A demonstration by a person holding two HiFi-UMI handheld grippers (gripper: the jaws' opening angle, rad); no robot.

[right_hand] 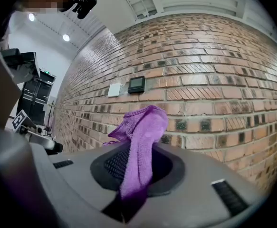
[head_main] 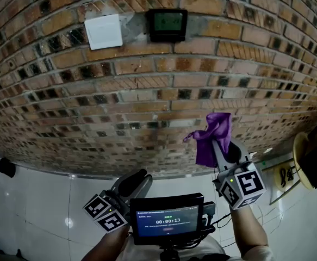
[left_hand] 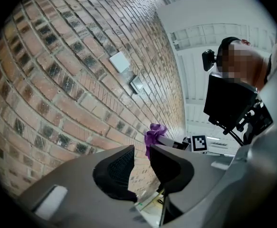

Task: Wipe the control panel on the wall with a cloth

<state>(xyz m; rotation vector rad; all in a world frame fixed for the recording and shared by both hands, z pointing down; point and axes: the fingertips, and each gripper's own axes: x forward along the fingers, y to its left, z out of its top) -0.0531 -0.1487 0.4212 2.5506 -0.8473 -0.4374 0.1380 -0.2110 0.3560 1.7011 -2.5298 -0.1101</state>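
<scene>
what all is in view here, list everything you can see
brick wall: one, red-brown, fills the view ahead
control panel: one, black with a greenish screen, high on the wall
wall plate: one, white, just left of the control panel
cloth: one, purple, in the right gripper, lower than the panel
floor: white, glossy, at the wall's foot
timer screen: one, black, low centre between the grippers
left gripper: one, grey, low left, jaws apart and empty
right gripper: one, grey, low right, shut on the cloth
</scene>
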